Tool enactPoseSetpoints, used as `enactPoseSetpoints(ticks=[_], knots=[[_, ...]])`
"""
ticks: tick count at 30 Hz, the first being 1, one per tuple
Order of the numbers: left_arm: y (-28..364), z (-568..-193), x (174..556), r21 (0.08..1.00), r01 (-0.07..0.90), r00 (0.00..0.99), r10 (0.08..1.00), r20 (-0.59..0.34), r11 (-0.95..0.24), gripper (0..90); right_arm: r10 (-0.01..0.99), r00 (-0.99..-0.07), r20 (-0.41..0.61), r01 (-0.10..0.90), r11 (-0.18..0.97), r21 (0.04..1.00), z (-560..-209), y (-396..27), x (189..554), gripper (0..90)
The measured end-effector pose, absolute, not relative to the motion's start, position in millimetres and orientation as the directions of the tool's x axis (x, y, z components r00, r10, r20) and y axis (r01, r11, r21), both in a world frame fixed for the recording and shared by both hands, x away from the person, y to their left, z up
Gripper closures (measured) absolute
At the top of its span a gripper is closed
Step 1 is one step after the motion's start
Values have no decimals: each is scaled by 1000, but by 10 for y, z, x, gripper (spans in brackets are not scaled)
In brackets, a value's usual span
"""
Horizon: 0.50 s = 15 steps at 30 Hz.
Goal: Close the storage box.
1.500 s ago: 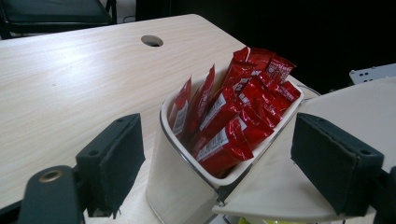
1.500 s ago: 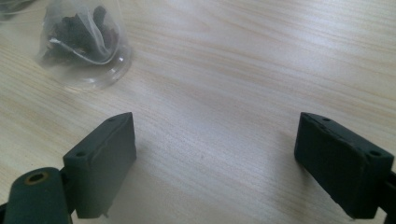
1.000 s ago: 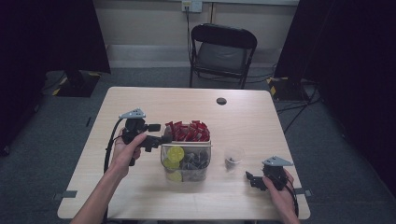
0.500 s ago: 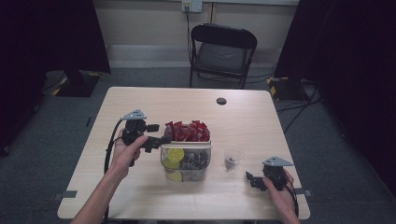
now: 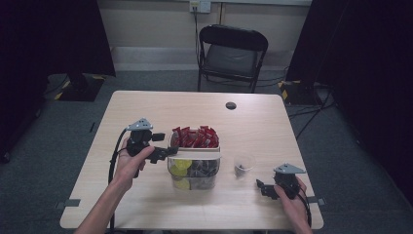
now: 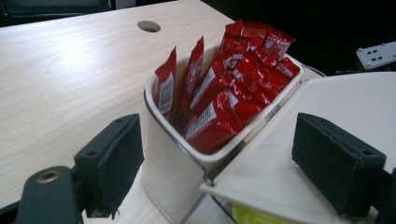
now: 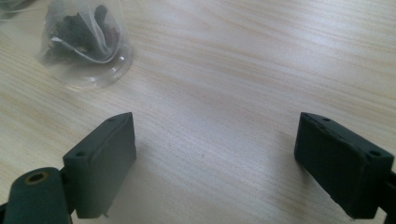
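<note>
Red sachets (image 6: 224,88) stand upright in the white bin (image 6: 168,154) dead ahead of the left gripper (image 6: 215,158), jaws apart; right gripper (image 7: 215,163), likewise apart, rests well off.

Clear organizer bin (image 5: 194,165) mid-table, upright red sachets (image 6: 224,84) in white rear compartment

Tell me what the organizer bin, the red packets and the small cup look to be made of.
Organizer bin: probably plastic, a white glossy upper compartment in a clear lower shell whose contents show through. Red packets: likely plastic or foil film, shiny with crimped top edges. Small cup: clear thin plastic by its look; the dark tea bag inside shows through its wall.
</note>
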<state>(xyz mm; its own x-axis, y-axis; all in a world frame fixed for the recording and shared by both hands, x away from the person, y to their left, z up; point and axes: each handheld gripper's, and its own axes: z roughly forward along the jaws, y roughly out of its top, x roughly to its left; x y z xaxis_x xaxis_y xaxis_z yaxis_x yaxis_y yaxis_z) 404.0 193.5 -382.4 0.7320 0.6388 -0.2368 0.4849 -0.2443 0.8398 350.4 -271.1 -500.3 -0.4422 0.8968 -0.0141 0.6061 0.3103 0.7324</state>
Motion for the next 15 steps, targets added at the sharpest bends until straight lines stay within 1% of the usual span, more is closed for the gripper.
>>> enactPoseSetpoints(ticks=[4,7,15], knots=[[1943,-3839,4041,835,495,722,649,-241,-240,161,897,-442,-14,606,310,733,-5003,-2710,3504,122],[1917,-3861,4036,834,487,736,636,-232,-259,161,897,-441,-13,606,309,732,-5003,-2710,3504,122],[1886,-3918,4021,824,496,734,639,-229,-274,160,897,-442,-14,606,310,732,-5003,-2711,3504,122]])
